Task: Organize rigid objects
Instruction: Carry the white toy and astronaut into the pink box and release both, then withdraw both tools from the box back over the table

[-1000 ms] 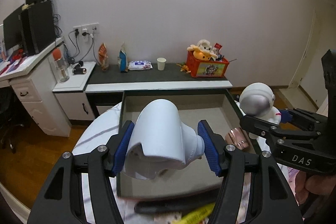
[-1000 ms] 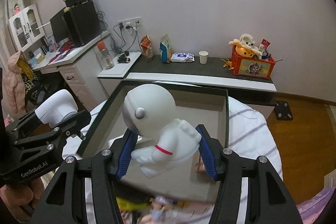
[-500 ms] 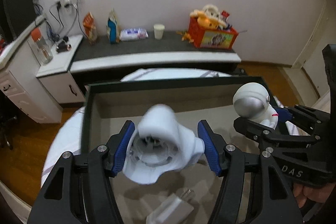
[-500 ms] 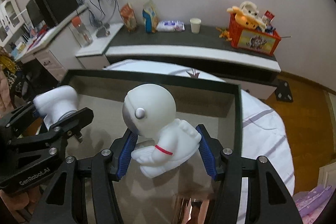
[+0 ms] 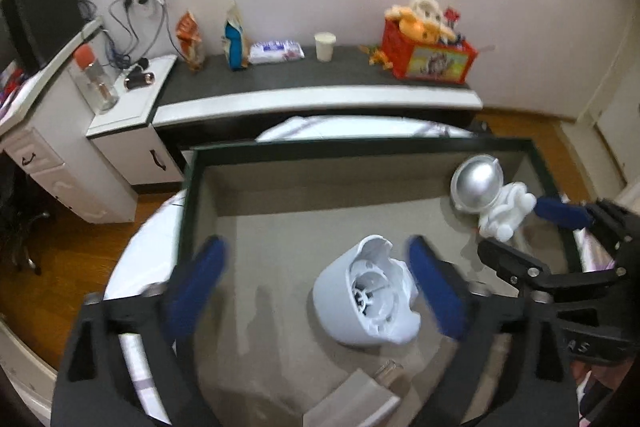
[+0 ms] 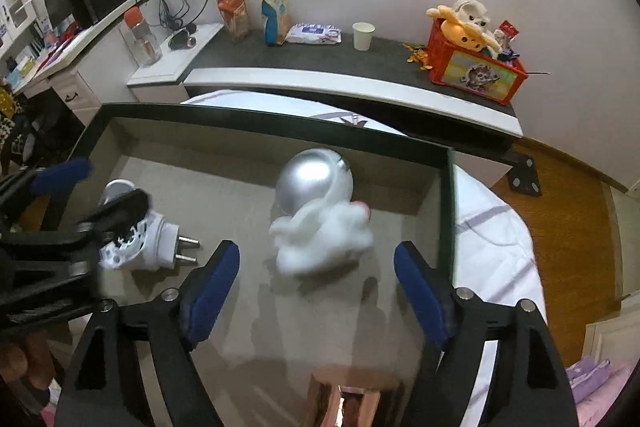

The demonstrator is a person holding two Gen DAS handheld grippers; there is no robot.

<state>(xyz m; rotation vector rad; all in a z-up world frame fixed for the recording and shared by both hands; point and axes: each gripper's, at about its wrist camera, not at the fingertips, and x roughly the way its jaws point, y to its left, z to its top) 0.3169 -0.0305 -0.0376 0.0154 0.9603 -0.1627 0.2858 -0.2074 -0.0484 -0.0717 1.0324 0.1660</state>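
Observation:
A white plug-in device (image 5: 368, 301) with two prongs lies on the grey floor of a dark-rimmed box (image 5: 320, 147). My left gripper (image 5: 316, 247) hangs over it with its jaws opening, and the blue pads stand clear of the device on both sides. A white astronaut figure (image 6: 320, 215) with a silver visor rests loose in the box (image 6: 280, 123), blurred. My right gripper (image 6: 318, 251) is above it with its jaws opening, and its pads do not touch the figure. The other views also show the astronaut (image 5: 488, 199), the right gripper (image 5: 536, 235), the device (image 6: 136, 239) and the left gripper (image 6: 92, 191).
The box sits on a round table with a white cloth (image 6: 492, 227). A flat white item (image 5: 352, 399) and a copper-coloured thing (image 6: 352, 395) lie at the box's near end. Behind stands a low cabinet (image 5: 320, 95) with a red toy crate (image 5: 432, 55) and a paper cup (image 5: 324, 46).
Both grippers sank toward the box and their jaws spread apart. The white device and the astronaut left the pads and now lie on the box floor.

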